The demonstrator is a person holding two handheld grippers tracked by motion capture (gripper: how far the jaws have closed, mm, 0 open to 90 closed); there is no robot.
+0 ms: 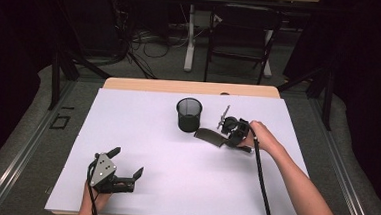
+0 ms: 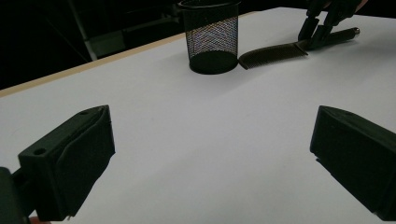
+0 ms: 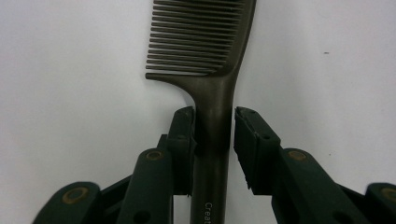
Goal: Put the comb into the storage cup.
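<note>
Right gripper (image 3: 214,135) down on the white table sheet (image 1: 141,134), jaws astride the dark plastic comb's (image 3: 212,70) handle, left pad touching, right a sliver off. Comb flat beside the black mesh cup (image 1: 188,114). Left gripper (image 1: 125,163) wide open, empty.

I count one comb (image 3: 205,70) on my tabletop (image 1: 141,149), lying flat, and one black mesh cup (image 1: 188,114) standing just beside it. I have two tongs here: one left tongs (image 1: 127,163) and one right tongs (image 3: 214,140). One white sheet covers the tabletop. Beyond the far edge I count one dark chair (image 1: 240,40).
</note>
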